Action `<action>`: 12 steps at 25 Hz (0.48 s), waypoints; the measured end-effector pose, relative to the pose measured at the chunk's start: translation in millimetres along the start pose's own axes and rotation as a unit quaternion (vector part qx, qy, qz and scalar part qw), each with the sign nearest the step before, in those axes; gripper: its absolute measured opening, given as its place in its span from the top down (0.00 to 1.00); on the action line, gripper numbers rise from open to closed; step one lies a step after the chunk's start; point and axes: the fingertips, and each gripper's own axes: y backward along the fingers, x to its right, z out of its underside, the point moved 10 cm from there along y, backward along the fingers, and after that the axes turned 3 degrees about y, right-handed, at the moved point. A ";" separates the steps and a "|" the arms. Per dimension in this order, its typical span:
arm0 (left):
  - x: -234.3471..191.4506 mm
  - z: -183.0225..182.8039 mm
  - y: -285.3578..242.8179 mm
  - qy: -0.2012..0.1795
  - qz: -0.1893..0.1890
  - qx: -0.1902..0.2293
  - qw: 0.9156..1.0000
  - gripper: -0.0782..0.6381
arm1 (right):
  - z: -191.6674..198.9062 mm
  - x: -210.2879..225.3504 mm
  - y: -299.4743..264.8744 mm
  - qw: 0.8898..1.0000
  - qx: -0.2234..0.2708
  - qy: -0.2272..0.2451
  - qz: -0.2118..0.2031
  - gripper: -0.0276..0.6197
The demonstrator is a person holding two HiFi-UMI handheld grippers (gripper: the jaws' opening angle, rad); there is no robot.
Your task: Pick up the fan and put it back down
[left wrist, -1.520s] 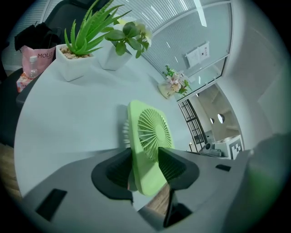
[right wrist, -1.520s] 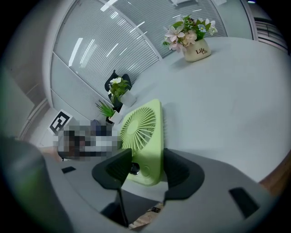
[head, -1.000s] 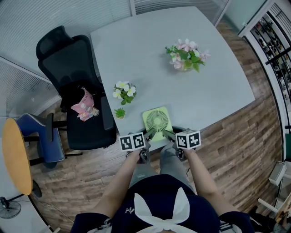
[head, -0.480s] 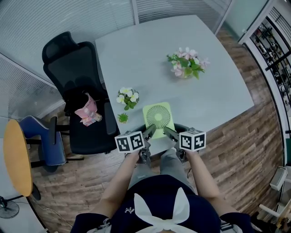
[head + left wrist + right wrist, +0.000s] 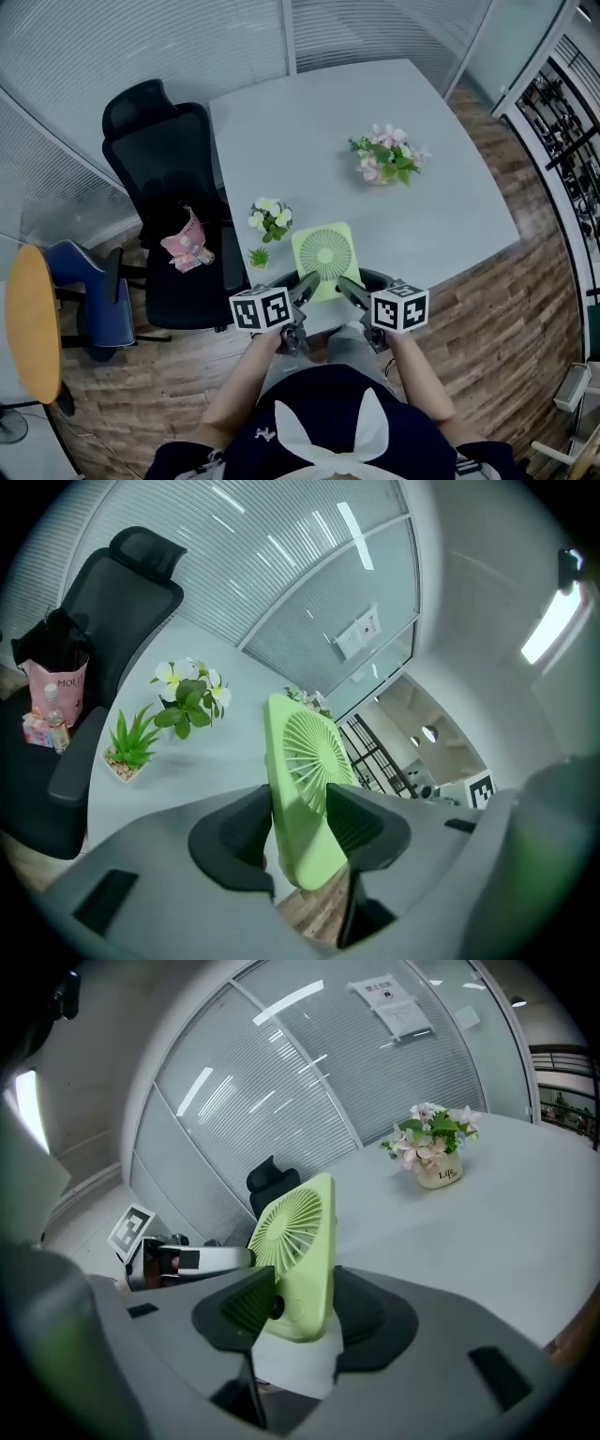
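Now, fan (image 5: pixel 325 255): green, square, held over the table (image 5: pixel 309 131) near its front edge, apparently clear of it.
left gripper (image 5: pixel 307 281): clamped on fan's lower left corner.
right gripper (image 5: pixel 345 283): clamped on lower right corner.
set-down: tabletop lies below and just ahead; both hands equally near.

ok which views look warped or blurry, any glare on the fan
Head view: mild bending at the edges, even light, no glare on the fan. Left gripper view: strong fisheye, dark corners, ceiling lamp blown out. Right gripper view: same fisheye, fan sharp, near foreground soft.
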 end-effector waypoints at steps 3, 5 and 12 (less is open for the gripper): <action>6.6 1.7 11.5 -0.002 -0.006 0.003 1.000 0.63 | 1.2 -8.7 6.6 1.000 0.005 -0.007 -0.007 0.65; 10.5 4.9 20.6 0.000 -0.009 0.008 1.000 0.63 | 3.9 -15.4 10.5 1.000 0.006 -0.009 -0.013 0.65; 16.9 12.3 48.3 0.012 -0.017 0.027 0.999 0.64 | 10.8 -33.6 16.7 0.999 0.006 -0.016 -0.035 0.65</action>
